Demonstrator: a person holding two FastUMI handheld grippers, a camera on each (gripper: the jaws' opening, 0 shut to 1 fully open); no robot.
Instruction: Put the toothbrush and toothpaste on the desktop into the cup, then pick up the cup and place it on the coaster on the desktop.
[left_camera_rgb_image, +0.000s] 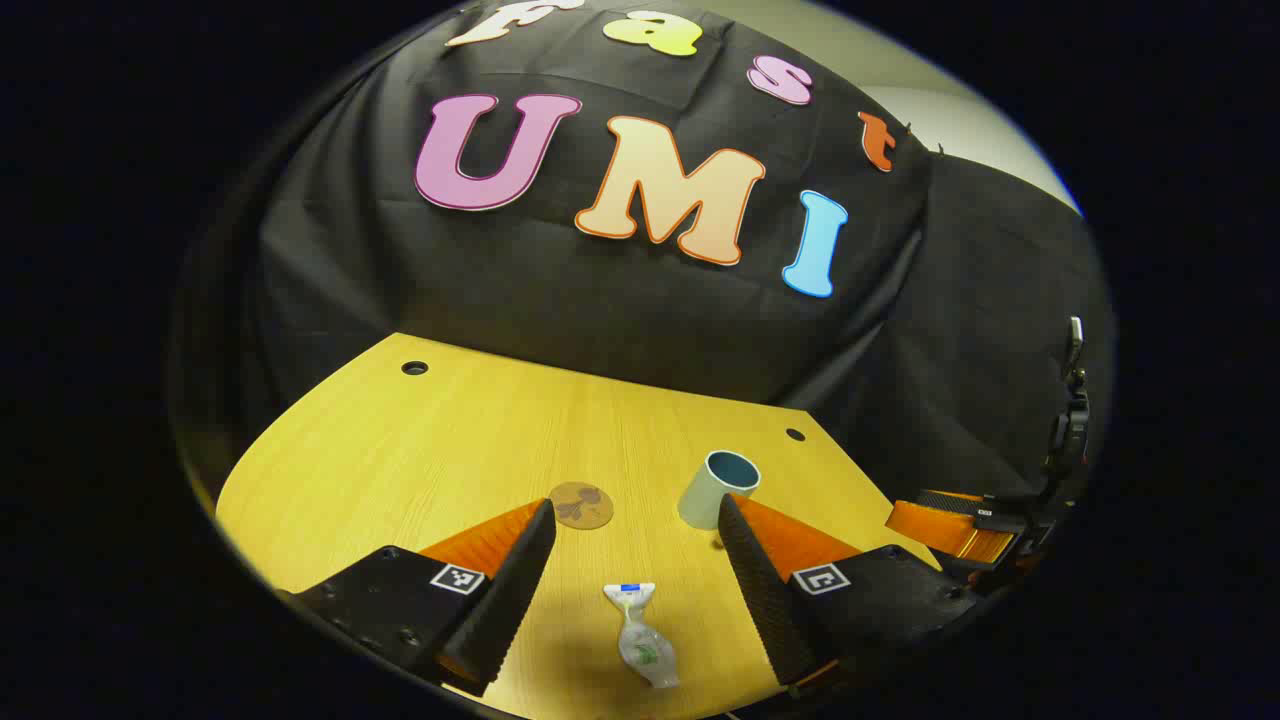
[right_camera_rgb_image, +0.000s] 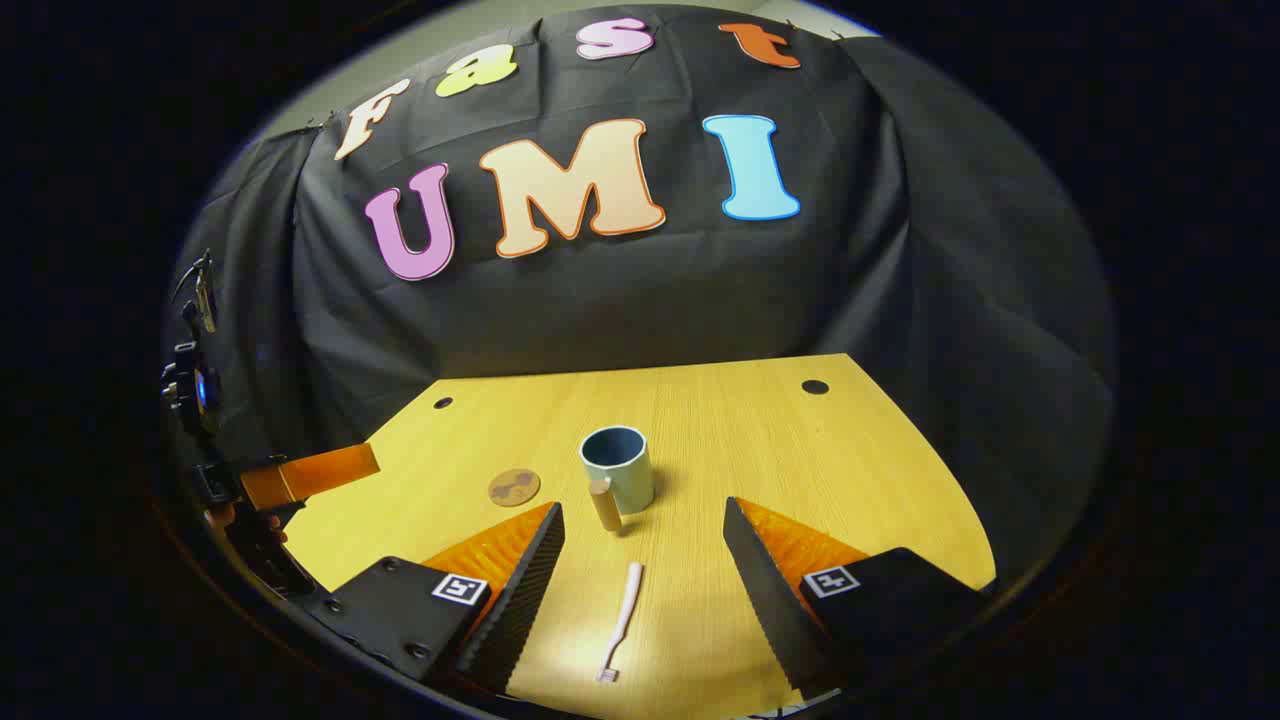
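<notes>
Yellow wooden desk (right_camera_rgb_image: 800, 450) with round holes (right_camera_rgb_image: 815, 386)

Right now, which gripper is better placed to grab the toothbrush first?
Right. The toothbrush lies between the open right gripper fingers, pointing toward the cup. The left gripper, also open, frames the toothpaste instead.

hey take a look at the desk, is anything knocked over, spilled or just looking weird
Nothing stands out. The cup stands upright, the coaster lies flat to one side of it, and the toothbrush and the crumpled toothpaste tube lie loose on the desktop. No spill is visible.
</notes>
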